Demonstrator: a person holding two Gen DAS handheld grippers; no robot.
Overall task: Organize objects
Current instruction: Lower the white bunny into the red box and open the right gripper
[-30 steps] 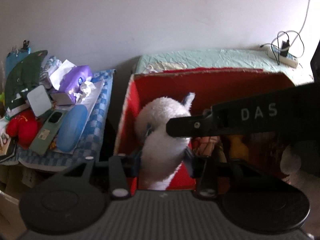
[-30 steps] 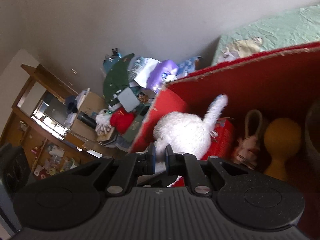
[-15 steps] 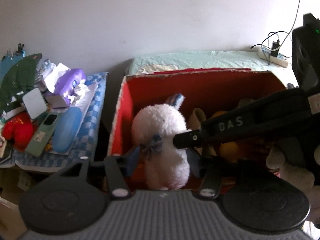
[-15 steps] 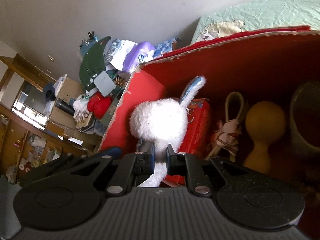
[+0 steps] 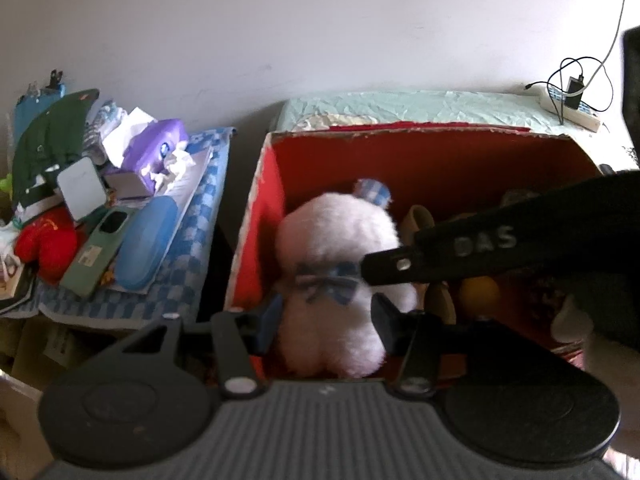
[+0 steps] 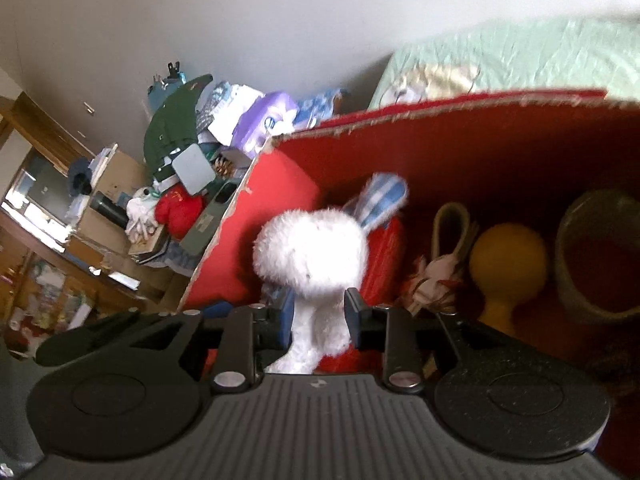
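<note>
Left wrist view: white plush rabbit [image 5: 336, 280] sits upright in the near-left corner of the red cardboard box [image 5: 260, 216], blue checked bow at its neck, one checked ear poking up behind. Left gripper [image 5: 326, 320] straddles the rabbit's body; fingers sit at the fur on both sides, can't tell whether they press or just touch. The right gripper's black finger [image 5: 460, 256], lettered "DAS", cuts across from the right and blocks most of the box's right half. Behind it: a yellow bulb-shaped toy [image 5: 480, 292], partly hidden. Left of the box, a blue checked cloth [image 5: 192, 248] piled with a blue case [image 5: 146, 248], a green phone box [image 5: 96, 252], a purple tissue pack [image 5: 154, 148], a red plush [image 5: 44, 244]. Far right, a power strip [image 5: 572, 108] with cables on the pale green cover.

Right wrist view: right gripper [image 6: 316, 316] has just been opening; jaws stand apart with the rabbit's lower body between them, gap visible either side, not clamped. Right of the rabbit in the box: a small rag doll with a loop [image 6: 440, 264], the yellow toy [image 6: 508, 264], a round container [image 6: 600, 256]. Clutter pile and a wooden cabinet [image 6: 36, 200] far left.
</note>
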